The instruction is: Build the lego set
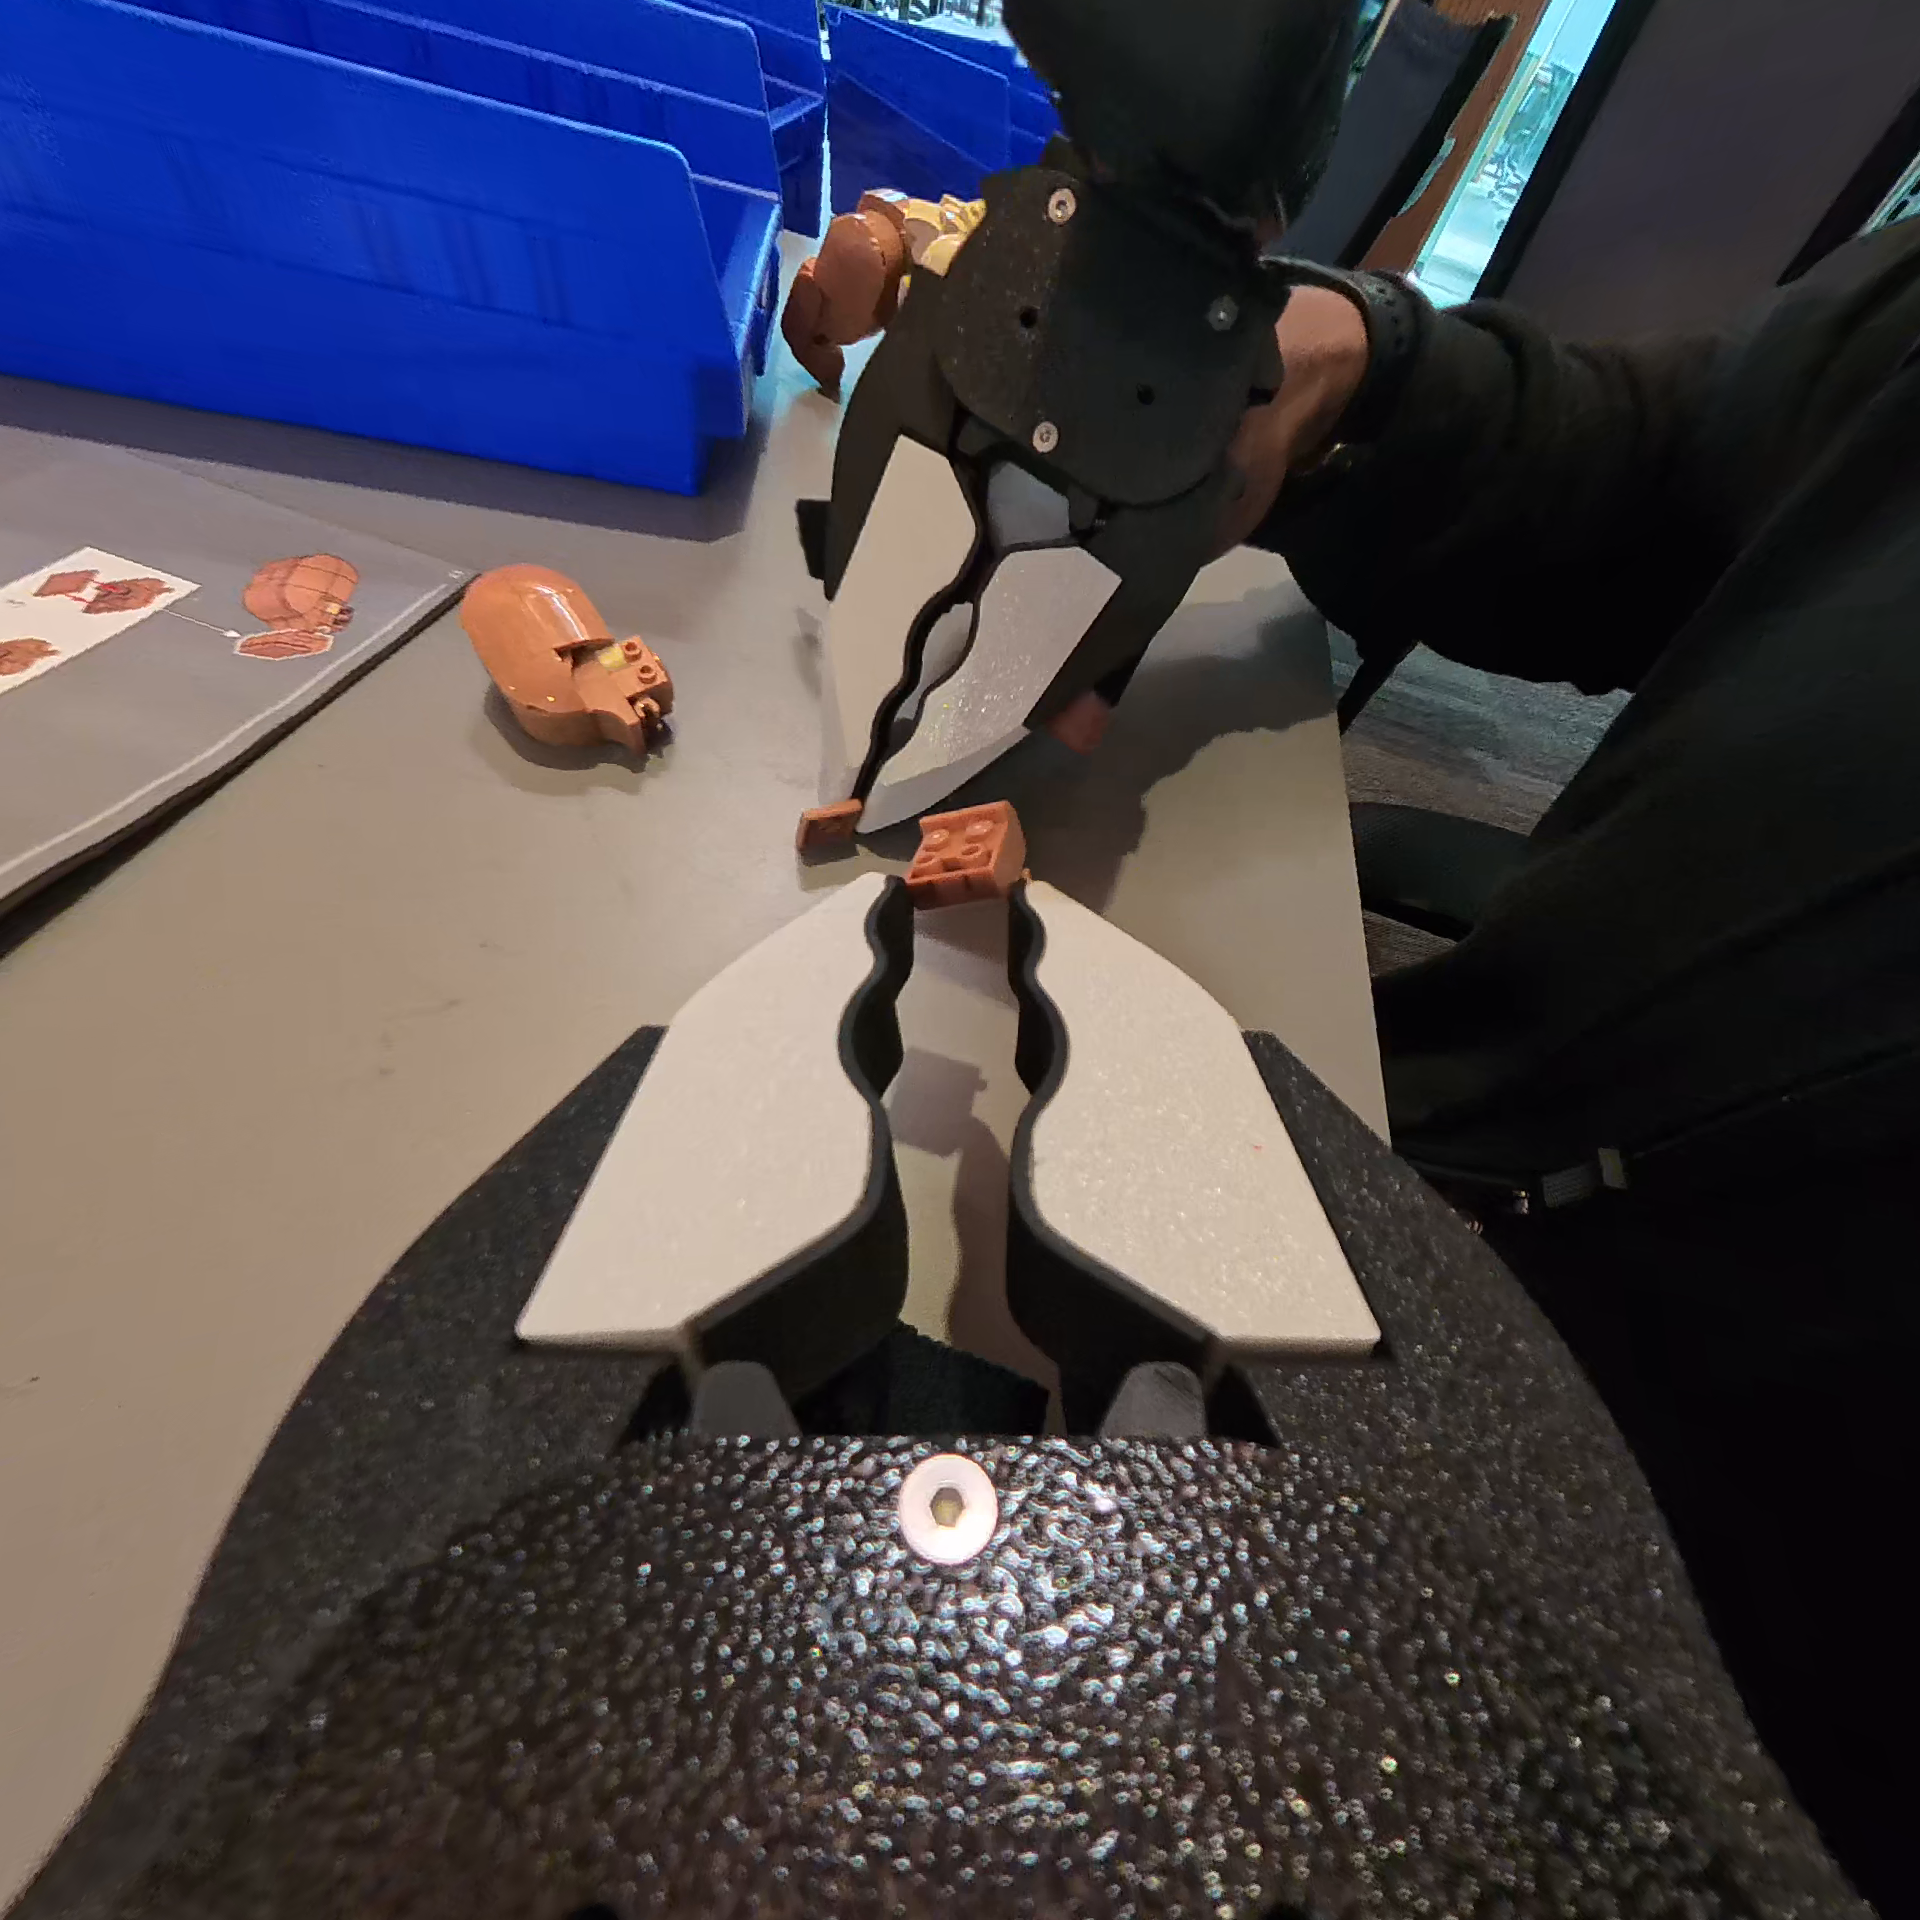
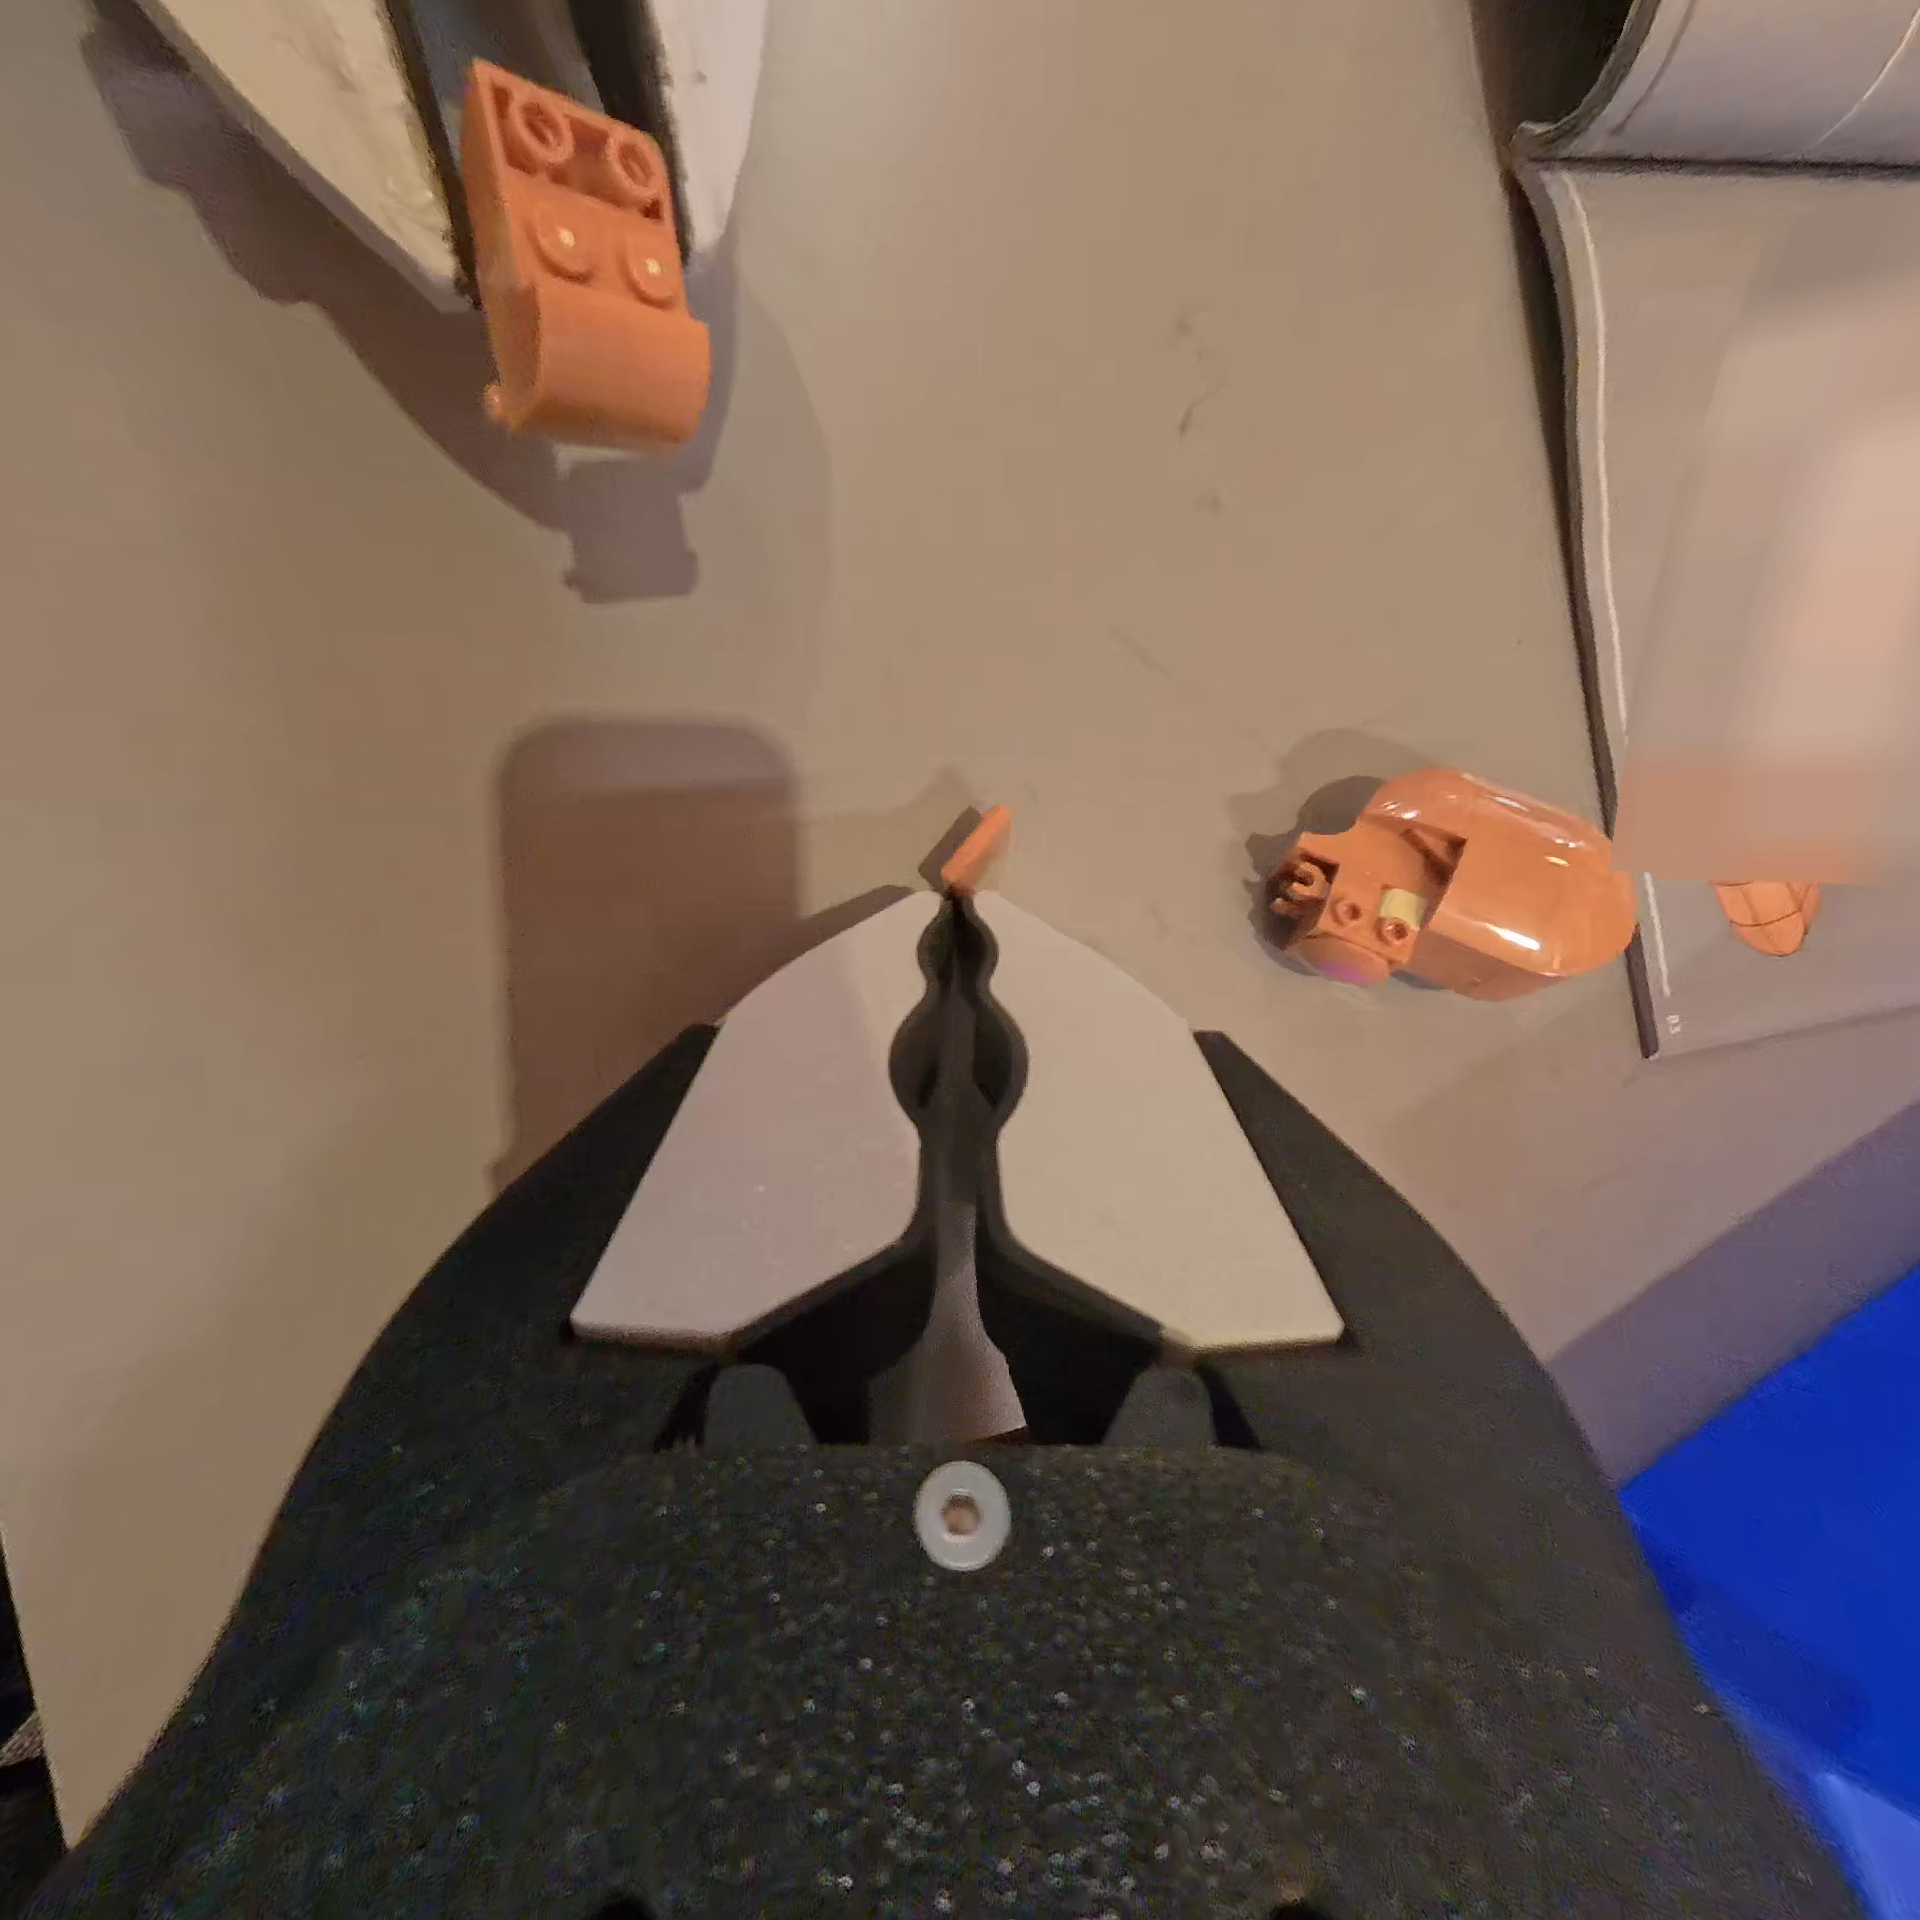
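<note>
My left gripper (image 1: 956,885) is shut on a brown brick (image 1: 961,854) with its studs up, held by its sides at the fingertips above the grey table (image 1: 416,987). The right wrist view shows the same brick (image 2: 582,260) between the left fingers (image 2: 343,156) at the top left. My right gripper (image 2: 954,899) is shut and pinches a small thin brown plate (image 2: 979,847) by its edge at the very tips. In the left wrist view, the right gripper (image 1: 860,812) points down at the table with that plate (image 1: 828,828) at its tip, just left of my brick.
A rounded brown sub-assembly (image 1: 566,655) lies on the table; it also shows in the right wrist view (image 2: 1455,894). An instruction booklet (image 1: 156,665) lies at the left. Blue bins (image 1: 364,260) stand behind. A brown and cream model (image 1: 862,270) sits at the back. A black-sleeved arm (image 1: 1558,468) reaches in from the right. The grippers' ends are close to 9 cm from one another.
</note>
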